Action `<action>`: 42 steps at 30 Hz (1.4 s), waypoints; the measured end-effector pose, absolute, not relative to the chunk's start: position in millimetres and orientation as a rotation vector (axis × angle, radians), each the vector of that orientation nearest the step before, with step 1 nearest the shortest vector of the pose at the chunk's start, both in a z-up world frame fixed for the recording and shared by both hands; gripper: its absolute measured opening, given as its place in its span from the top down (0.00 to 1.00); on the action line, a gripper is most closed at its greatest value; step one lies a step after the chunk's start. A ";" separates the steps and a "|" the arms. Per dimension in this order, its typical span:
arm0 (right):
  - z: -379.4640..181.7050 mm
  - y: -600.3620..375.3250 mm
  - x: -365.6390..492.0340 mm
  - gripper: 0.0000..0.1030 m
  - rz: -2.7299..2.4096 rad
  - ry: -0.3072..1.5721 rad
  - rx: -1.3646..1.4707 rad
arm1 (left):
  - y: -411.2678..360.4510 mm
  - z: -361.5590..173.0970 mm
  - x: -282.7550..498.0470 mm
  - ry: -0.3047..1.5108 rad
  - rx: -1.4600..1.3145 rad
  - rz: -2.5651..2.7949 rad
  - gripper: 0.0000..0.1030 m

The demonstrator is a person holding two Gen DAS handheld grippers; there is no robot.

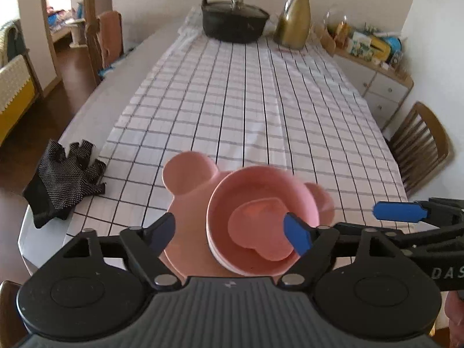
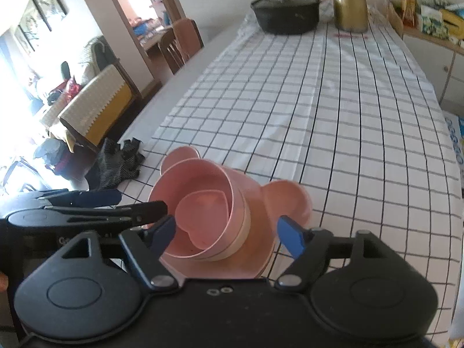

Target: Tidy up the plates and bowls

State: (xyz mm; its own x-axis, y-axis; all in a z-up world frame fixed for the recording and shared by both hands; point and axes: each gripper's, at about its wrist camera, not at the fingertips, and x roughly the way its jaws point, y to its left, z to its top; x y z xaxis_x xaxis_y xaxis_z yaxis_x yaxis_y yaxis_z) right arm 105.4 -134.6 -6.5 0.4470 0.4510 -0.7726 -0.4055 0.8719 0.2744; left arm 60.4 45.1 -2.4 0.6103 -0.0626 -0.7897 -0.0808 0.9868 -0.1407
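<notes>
A pink bear-shaped plate (image 1: 185,171) (image 2: 287,200) lies on the checked tablecloth at the near end of the table. Stacked pink bowls (image 1: 261,185) (image 2: 203,177) stand on it, with a small pink heart-shaped dish (image 1: 261,229) (image 2: 203,214) inside the top bowl. My left gripper (image 1: 232,232) is open, its fingers wide on either side of the stack, the right fingertip (image 1: 295,232) over the bowl. My right gripper (image 2: 229,232) is open and straddles the stack from the other side. Each gripper shows in the other's view, the right one (image 1: 397,211) and the left one (image 2: 95,200).
A black glove (image 1: 63,179) (image 2: 119,165) lies at the table's left edge. A black lidded pot (image 1: 235,20) (image 2: 287,11) and a gold jug (image 1: 293,20) (image 2: 349,3) stand at the far end. Wooden chairs (image 1: 420,145) flank the table; a sideboard (image 1: 377,69) is at right.
</notes>
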 end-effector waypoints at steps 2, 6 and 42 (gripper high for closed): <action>-2.4 -142.4 101.8 0.18 0.545 0.949 0.054 | 39.6 2.6 57.4 0.904 -0.175 0.009 0.19; 5.6 -158.1 94.2 0.07 0.550 0.903 0.047 | 29.8 11.1 49.6 0.869 -0.195 0.030 0.04; 27.8 -218.3 23.8 0.01 0.495 0.702 -0.001 | -31.5 43.0 -18.5 0.742 -0.178 0.055 0.00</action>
State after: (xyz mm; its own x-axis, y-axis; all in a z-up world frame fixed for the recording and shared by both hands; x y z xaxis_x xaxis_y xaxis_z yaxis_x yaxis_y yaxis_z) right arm 23.8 -218.3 27.8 0.6529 0.4359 -0.6194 -0.4368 0.8848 0.1623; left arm -18.5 -31.5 43.0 0.7362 -0.0127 -0.6767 -0.1130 0.9835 -0.1414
